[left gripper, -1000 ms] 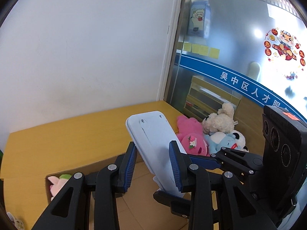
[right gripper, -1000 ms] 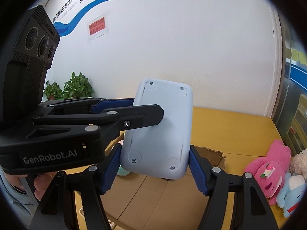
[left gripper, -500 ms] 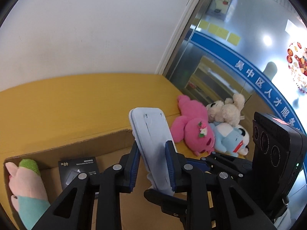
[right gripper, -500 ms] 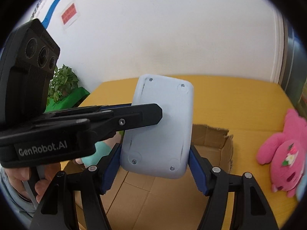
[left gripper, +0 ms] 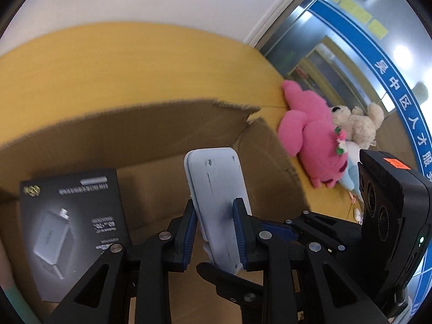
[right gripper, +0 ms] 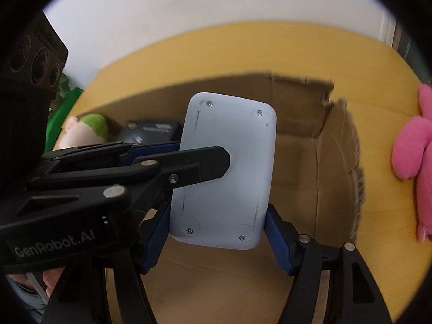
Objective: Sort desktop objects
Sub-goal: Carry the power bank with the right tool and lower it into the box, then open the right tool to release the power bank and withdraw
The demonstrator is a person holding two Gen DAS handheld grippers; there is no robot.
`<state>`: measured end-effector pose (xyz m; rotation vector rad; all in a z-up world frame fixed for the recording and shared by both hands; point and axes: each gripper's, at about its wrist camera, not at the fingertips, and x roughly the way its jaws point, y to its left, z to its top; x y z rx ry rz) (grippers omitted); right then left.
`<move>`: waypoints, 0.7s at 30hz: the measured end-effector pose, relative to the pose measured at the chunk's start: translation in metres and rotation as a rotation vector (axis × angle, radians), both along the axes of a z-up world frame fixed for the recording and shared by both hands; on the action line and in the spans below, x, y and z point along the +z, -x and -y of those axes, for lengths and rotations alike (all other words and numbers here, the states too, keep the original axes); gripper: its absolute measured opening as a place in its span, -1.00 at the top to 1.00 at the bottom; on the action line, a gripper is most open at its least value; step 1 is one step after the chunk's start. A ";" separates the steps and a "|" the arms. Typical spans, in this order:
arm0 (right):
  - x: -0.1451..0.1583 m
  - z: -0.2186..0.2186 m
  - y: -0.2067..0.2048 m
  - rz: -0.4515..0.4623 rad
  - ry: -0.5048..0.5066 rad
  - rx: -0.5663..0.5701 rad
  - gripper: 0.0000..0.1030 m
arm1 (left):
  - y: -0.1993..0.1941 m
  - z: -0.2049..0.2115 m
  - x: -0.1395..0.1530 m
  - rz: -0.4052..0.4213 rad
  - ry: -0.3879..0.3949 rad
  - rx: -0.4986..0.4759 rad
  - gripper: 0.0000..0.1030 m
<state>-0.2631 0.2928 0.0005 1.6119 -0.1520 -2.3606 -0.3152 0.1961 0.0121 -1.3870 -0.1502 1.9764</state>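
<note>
Lowering pale device [right gripper: 224,172] into box [left gripper: 172,132], centre of frame; best kept level, set on bare floor right of black carton [left gripper: 71,224]. Left gripper [left gripper: 216,232] clamped narrow across thin edges, right gripper [right gripper: 216,237] clamped wide across flat sides. Release together once resting.

Green potted plant [right gripper: 63,91] stands beside the white wall [right gripper: 189,5].

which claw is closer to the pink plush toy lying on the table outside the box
Right. The right claw grips the pale blue device on the side toward the pink plush toy. The left claw grips the device from the far side, nearer the black box.
</note>
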 end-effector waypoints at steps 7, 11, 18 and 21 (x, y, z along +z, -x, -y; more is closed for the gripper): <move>-0.024 -0.001 0.009 0.052 -0.039 -0.047 -0.30 | 0.005 -0.010 -0.015 0.017 0.091 0.019 0.41; -0.025 0.003 0.006 0.037 -0.065 -0.052 -0.31 | 0.007 -0.011 -0.017 0.017 0.167 0.044 0.37; 0.008 0.001 -0.022 -0.080 -0.069 -0.080 -0.40 | -0.011 0.033 0.041 -0.139 0.156 0.150 0.26; 0.037 0.001 -0.059 -0.177 -0.095 -0.079 -0.44 | -0.042 0.059 0.085 -0.306 0.166 0.215 -0.06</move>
